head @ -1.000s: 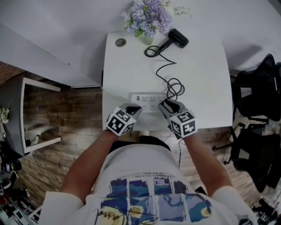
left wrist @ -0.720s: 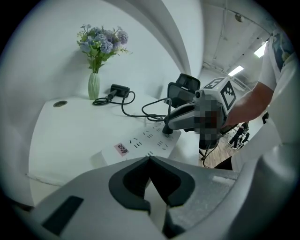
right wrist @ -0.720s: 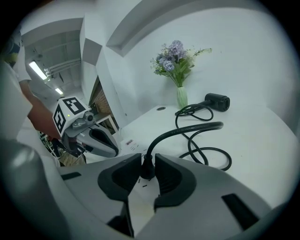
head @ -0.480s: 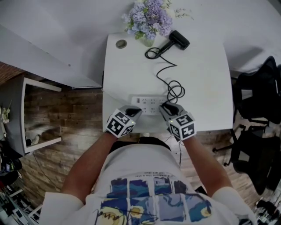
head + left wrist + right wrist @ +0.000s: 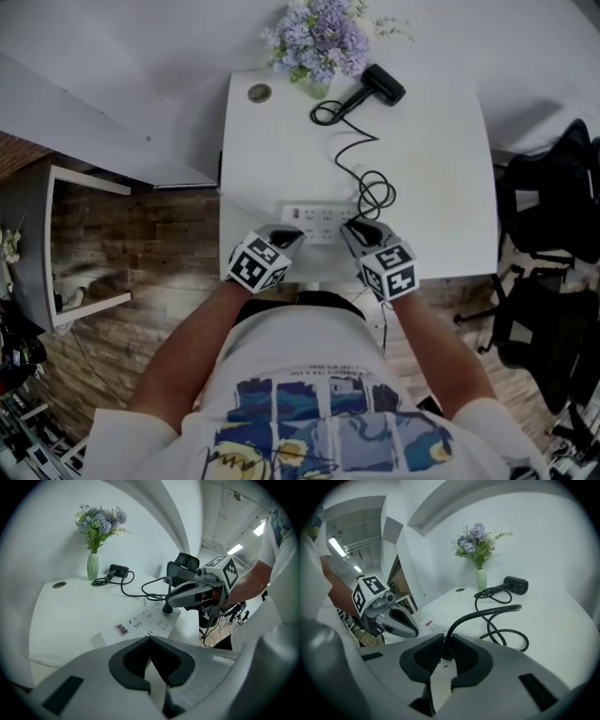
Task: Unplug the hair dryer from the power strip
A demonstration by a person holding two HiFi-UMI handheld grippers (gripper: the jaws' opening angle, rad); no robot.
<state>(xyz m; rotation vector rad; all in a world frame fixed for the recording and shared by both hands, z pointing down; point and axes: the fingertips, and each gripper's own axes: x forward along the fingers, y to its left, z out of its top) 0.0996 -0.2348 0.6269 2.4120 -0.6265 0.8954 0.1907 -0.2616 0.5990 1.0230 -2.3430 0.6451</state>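
Smooth white table [image 5: 431, 169] bearing a flat white plastic power strip [image 5: 319, 221] at its front edge and a matte black hair dryer [image 5: 382, 83] at the back. Both grippers slant downward. The left gripper [image 5: 149, 638] has its jaws pressed together, empty. The right gripper [image 5: 446, 639] has its jaws closing onto the black plug [image 5: 167, 610] seated in the strip.

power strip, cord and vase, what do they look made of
Power strip: looks like hard white plastic, a smooth matt moulded casing with socket slots.
Cord: probably a rubbery black sheath, since it curls in loose loops with a slight sheen.
Vase: pale green and smooth; glass or glazed ceramic, cannot tell which.
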